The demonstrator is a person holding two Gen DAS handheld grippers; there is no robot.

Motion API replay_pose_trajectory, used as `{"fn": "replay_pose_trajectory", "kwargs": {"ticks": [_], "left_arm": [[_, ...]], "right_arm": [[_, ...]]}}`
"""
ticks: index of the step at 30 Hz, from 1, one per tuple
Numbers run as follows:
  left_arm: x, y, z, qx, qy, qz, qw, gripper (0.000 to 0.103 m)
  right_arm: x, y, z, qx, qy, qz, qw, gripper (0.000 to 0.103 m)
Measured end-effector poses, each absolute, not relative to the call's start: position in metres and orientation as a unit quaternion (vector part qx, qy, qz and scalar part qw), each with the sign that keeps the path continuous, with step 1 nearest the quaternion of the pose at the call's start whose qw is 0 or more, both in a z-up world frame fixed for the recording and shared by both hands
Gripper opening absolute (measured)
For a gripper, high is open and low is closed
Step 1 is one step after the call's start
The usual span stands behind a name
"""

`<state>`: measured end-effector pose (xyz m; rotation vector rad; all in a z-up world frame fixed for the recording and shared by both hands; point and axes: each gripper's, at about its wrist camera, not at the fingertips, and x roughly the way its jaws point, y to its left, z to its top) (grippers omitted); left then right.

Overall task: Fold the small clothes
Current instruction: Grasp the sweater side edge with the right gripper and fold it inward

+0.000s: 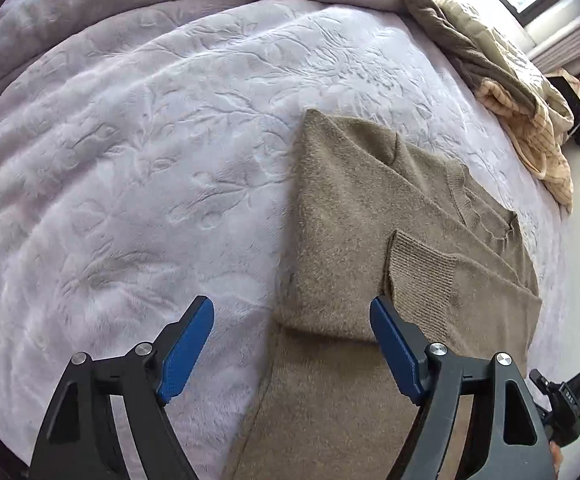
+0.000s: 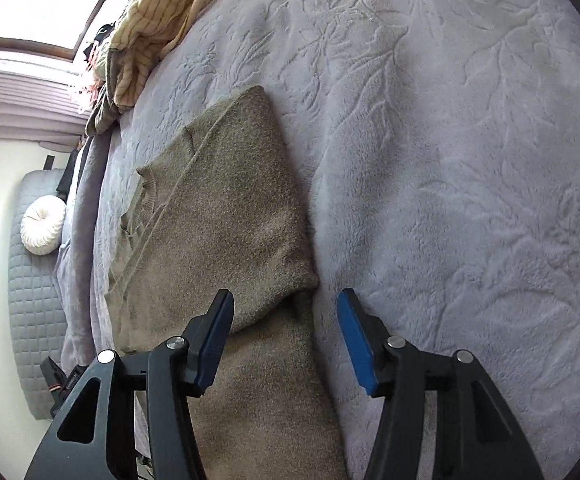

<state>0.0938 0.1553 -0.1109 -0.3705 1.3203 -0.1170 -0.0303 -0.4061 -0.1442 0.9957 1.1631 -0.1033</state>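
Note:
A brown knitted sweater (image 1: 370, 220) lies partly folded on the pale embossed bedspread (image 1: 129, 140), its ribbed cuff (image 1: 418, 276) laid across the body. My left gripper (image 1: 292, 312) hovers open over the sweater's near left edge, nothing between its blue pads. In the right wrist view the same sweater (image 2: 225, 208) runs up from the bottom, one layer folded over another. My right gripper (image 2: 285, 304) is open above the sweater's right edge, and no cloth is pinched.
A heap of beige and striped clothes (image 1: 510, 92) lies at the bed's far corner, also seen as the clothes pile (image 2: 149, 20) near the window (image 2: 41, 4). A white round cushion (image 2: 43, 226) rests on a grey quilted mat beside the bed. The other gripper's body (image 1: 566, 400) shows at right.

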Motion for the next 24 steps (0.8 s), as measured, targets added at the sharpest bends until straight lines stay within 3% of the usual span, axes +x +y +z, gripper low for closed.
{"fn": "replay_pose_trajectory", "kwargs": {"ticks": [3,4,5,6,11,14,17,24], "left_arm": [[0.106,0.142,-0.127,-0.158,0.628,-0.078,0.758,0.077],[0.109,0.138,-0.132,-0.153,0.632,-0.087,0.754,0.057],[0.111,0.134,-0.137,-0.150,0.638,-0.095,0.749,0.040],[0.113,0.131,-0.140,-0.150,0.644,-0.103,0.744,0.019],[0.106,0.132,-0.128,-0.130,0.623,-0.124,0.761,0.015],[0.108,0.139,-0.140,-0.135,0.626,-0.124,0.758,0.015],[0.108,0.139,-0.143,-0.141,0.626,-0.118,0.758,0.015],[0.098,0.149,-0.130,-0.135,0.620,-0.111,0.765,0.016]], "right_arm": [[-0.029,-0.413,-0.161,0.490,0.520,-0.044,0.698,0.059],[-0.029,-0.415,-0.164,0.502,0.516,-0.044,0.693,0.058],[-0.028,-0.417,-0.166,0.512,0.513,-0.042,0.688,0.046],[-0.027,-0.417,-0.165,0.512,0.517,-0.040,0.685,0.016],[-0.018,-0.406,-0.130,0.423,0.536,-0.014,0.731,0.016],[-0.014,-0.405,-0.144,0.381,0.568,-0.026,0.729,0.016],[-0.014,-0.407,-0.165,0.394,0.572,-0.035,0.719,0.016],[-0.030,-0.411,-0.151,0.415,0.560,-0.046,0.716,0.018]]}}
